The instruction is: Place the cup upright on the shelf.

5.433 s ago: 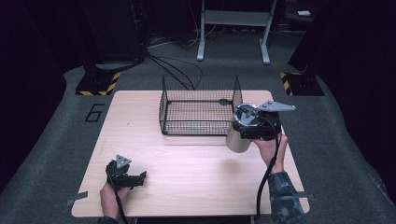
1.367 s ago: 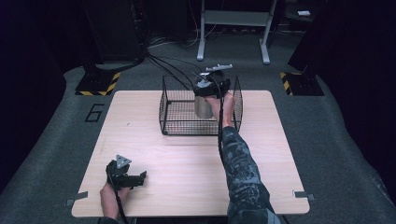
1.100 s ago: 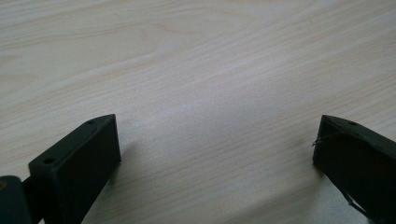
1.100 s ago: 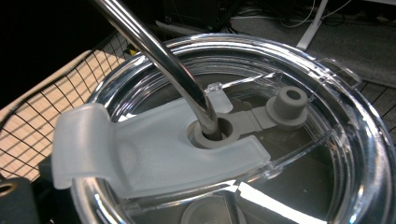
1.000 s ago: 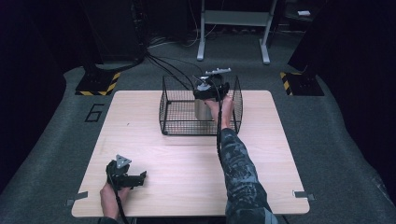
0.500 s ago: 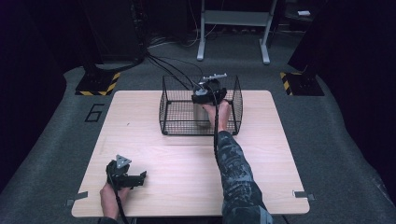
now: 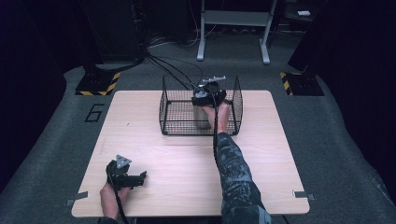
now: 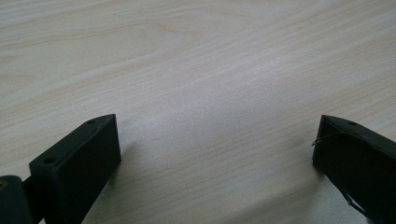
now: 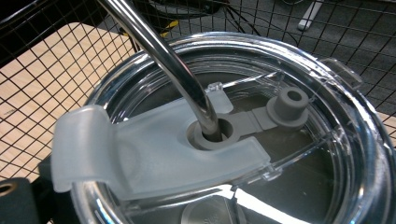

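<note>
Lowered into the wire basket (image 7: pixel 173 105), the steel tumbler (image 7: pixel 202 116) stays clamped by right fingers (image 7: pixel 206 95); left fingers (image 7: pixel 140 176) gape empty.

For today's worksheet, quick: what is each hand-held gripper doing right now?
Left hand-held gripper: open, empty, low over the table.
Right hand-held gripper: holding the tumbler inside the wire basket.

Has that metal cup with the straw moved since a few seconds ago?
Yes. The tumbler, held by the right gripper, went from outside the wire basket, by its right front corner, over the rim and down inside it.
</note>
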Available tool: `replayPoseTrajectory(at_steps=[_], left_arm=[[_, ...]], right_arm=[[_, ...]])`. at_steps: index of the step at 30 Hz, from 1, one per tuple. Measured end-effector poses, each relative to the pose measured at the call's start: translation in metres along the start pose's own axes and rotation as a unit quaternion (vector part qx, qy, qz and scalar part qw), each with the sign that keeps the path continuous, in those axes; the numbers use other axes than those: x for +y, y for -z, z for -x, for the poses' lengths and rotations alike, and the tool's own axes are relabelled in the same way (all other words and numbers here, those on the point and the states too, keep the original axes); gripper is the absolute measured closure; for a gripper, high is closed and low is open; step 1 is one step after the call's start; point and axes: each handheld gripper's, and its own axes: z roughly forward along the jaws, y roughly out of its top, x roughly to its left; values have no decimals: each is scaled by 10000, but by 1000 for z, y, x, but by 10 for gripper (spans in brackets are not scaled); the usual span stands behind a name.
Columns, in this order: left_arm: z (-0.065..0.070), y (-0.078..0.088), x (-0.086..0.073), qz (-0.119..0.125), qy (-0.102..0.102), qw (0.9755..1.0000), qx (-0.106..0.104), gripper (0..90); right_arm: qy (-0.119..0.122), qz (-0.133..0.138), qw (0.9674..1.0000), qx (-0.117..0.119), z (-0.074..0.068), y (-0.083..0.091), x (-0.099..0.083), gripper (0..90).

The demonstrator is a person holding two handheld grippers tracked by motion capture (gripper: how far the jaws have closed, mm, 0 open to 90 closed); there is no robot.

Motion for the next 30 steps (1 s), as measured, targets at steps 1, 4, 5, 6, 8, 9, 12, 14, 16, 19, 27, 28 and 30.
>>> replayPoseTrajectory(at_steps=[1, 4, 5, 6, 8, 9, 12, 14, 16, 19, 27, 28, 30], left_arm=[[0, 0, 0, 1, 3, 10000, 0, 7], [0, 0, 0, 17, 22, 10000, 4, 7], [0, 0, 0, -4, -3, 10000, 3, 7], [0, 0, 0, -5, -27, 10000, 12, 7], [0, 0, 0, -6, -28, 10000, 12, 7], [0, 0, 0, -7, -31, 10000, 12, 7], [0, 0, 0, -5, -29, 10000, 14, 7], [0, 0, 0, -7, -35, 10000, 25, 7], [0, 0, 0, -6, -29, 10000, 14, 7], [0, 0, 0, -4, -31, 10000, 18, 7], [0, 0, 0, -4, -32, 10000, 17, 7], [0, 0, 0, -5, -33, 10000, 17, 7], [0, 0, 0, -3, -33, 10000, 18, 7]], right_arm=[[30, 3, 10000, -4, 0, 0, 0, 32], [107, 78, 9999, 9, -1, 0, -3, 32], [144, 70, 9999, 13, -1, 0, -4, 32], [102, 92, 9999, 3, -2, 1, -5, 32], [203, 129, 9997, 35, 0, 2, -8, 32], [176, 152, 9997, 61, 0, 3, -10, 32], [199, 175, 9996, 94, 1, 6, -14, 31], [256, 140, 9995, 78, -1, 7, -15, 31], [396, 131, 9991, 70, -2, 7, -15, 31], [342, 114, 9993, 42, -3, 7, -14, 31], [317, 130, 9994, 40, -4, 7, -15, 29], [339, 128, 9993, 50, -4, 7, -15, 28], [309, 137, 9994, 48, -3, 8, -15, 27]])
